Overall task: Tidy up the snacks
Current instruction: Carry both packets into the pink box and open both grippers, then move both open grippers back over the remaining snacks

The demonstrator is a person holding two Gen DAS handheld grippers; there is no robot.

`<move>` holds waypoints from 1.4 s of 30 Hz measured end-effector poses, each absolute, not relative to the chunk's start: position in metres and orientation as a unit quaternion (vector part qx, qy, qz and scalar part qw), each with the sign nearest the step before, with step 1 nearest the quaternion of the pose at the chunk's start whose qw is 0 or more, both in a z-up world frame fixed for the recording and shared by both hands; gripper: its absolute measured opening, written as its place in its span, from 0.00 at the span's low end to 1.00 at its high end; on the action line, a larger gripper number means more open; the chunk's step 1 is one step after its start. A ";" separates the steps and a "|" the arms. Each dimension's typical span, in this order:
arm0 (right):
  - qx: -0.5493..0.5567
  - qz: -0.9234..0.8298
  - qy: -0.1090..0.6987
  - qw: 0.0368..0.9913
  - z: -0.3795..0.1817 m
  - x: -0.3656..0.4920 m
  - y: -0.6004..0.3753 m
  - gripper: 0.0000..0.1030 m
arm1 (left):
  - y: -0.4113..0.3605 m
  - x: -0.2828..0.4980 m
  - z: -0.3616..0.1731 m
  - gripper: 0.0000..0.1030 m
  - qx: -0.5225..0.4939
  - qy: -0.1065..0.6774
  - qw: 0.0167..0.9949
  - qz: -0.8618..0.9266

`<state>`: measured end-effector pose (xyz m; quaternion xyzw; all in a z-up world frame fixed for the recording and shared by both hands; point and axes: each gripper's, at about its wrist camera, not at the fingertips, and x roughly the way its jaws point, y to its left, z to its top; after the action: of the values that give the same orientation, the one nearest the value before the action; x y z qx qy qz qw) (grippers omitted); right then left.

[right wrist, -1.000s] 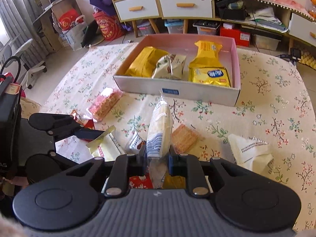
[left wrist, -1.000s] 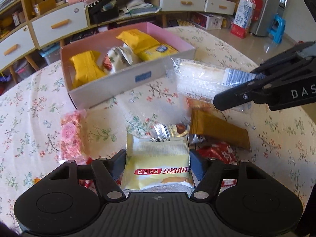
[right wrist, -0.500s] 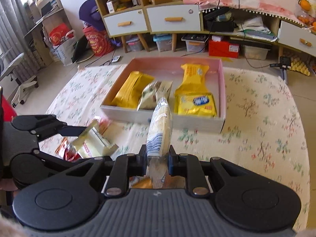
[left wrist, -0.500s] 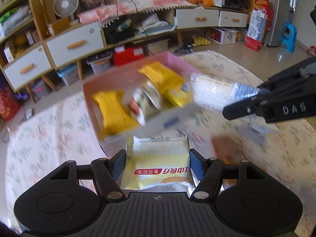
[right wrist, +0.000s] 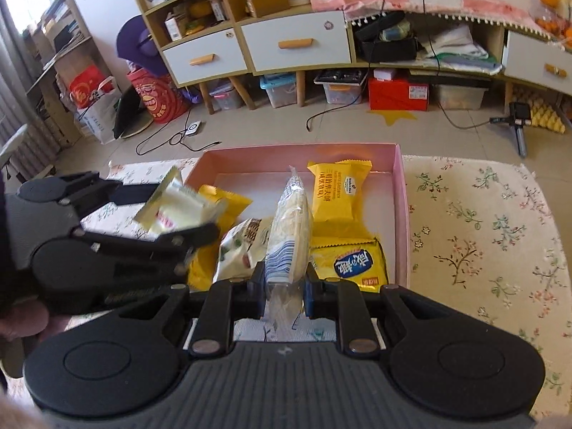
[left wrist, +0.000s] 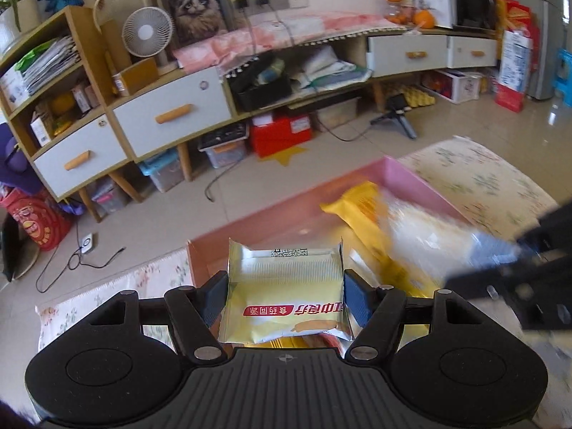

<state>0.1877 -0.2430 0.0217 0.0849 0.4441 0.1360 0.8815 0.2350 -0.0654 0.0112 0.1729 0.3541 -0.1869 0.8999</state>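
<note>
My left gripper (left wrist: 285, 295) is shut on a pale yellow snack packet (left wrist: 284, 304) with a red label and holds it above the left part of the pink box (left wrist: 411, 173). It also shows in the right wrist view (right wrist: 171, 211). My right gripper (right wrist: 285, 286) is shut on a clear, blue-striped cracker sleeve (right wrist: 289, 228), held upright over the middle of the pink box (right wrist: 400, 193). Inside the box lie yellow packets (right wrist: 338, 193) and a white-green bag (right wrist: 239, 250).
The box rests on a flowered tablecloth (right wrist: 475, 221). Beyond the table edge are the tiled floor, white-drawer shelving (right wrist: 296, 41), storage bins and cables. A small tripod (right wrist: 518, 121) stands on the floor at right.
Both grippers have risen and moved forward from the loose snacks on the table to over the pink box, each still holding its packet.
</note>
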 end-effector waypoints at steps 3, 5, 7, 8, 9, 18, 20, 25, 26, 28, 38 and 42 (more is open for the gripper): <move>0.108 0.141 0.452 0.874 0.014 0.192 -0.247 0.17 | -0.072 0.249 0.003 0.66 0.166 0.358 0.902 -0.174; 0.118 0.146 0.457 0.869 0.008 0.193 -0.248 0.17 | -0.076 0.257 -0.003 0.66 0.160 0.364 0.902 -0.168; 0.117 0.149 0.460 0.868 0.005 0.194 -0.246 0.17 | -0.080 0.264 -0.008 0.66 0.156 0.367 0.902 -0.163; 0.115 0.149 0.460 0.868 0.004 0.194 -0.244 0.17 | -0.082 0.267 -0.011 0.66 0.155 0.367 0.903 -0.160; 0.113 0.150 0.461 0.867 0.004 0.193 -0.243 0.17 | -0.084 0.268 -0.012 0.66 0.153 0.366 0.904 -0.158; 0.084 0.146 0.460 0.872 0.002 0.192 -0.238 0.26 | -0.084 0.277 -0.018 0.78 0.127 0.378 0.905 -0.150; 0.082 0.145 0.456 0.874 0.005 0.190 -0.240 0.29 | -0.080 0.275 -0.017 0.80 0.119 0.380 0.905 -0.147; 0.071 0.135 0.446 0.882 0.014 0.186 -0.242 0.53 | -0.073 0.270 -0.014 0.84 0.117 0.388 0.903 -0.146; 0.068 0.134 0.445 0.883 0.017 0.184 -0.242 0.54 | -0.071 0.267 -0.012 0.85 0.117 0.387 0.903 -0.145; 0.066 0.131 0.445 0.883 0.019 0.182 -0.242 0.55 | -0.067 0.261 -0.008 0.86 0.113 0.388 0.903 -0.145; 0.053 0.121 0.433 0.892 0.041 0.155 -0.241 0.62 | -0.039 0.214 0.008 0.87 0.108 0.385 0.906 -0.140; 0.044 0.120 0.428 0.895 0.050 0.140 -0.239 0.65 | -0.026 0.196 0.011 0.88 0.097 0.392 0.904 -0.143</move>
<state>0.1401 -0.2385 0.0499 0.0440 0.4278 0.1202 0.8947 0.1956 -0.0256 0.0105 0.0969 0.3919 -0.1425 0.9037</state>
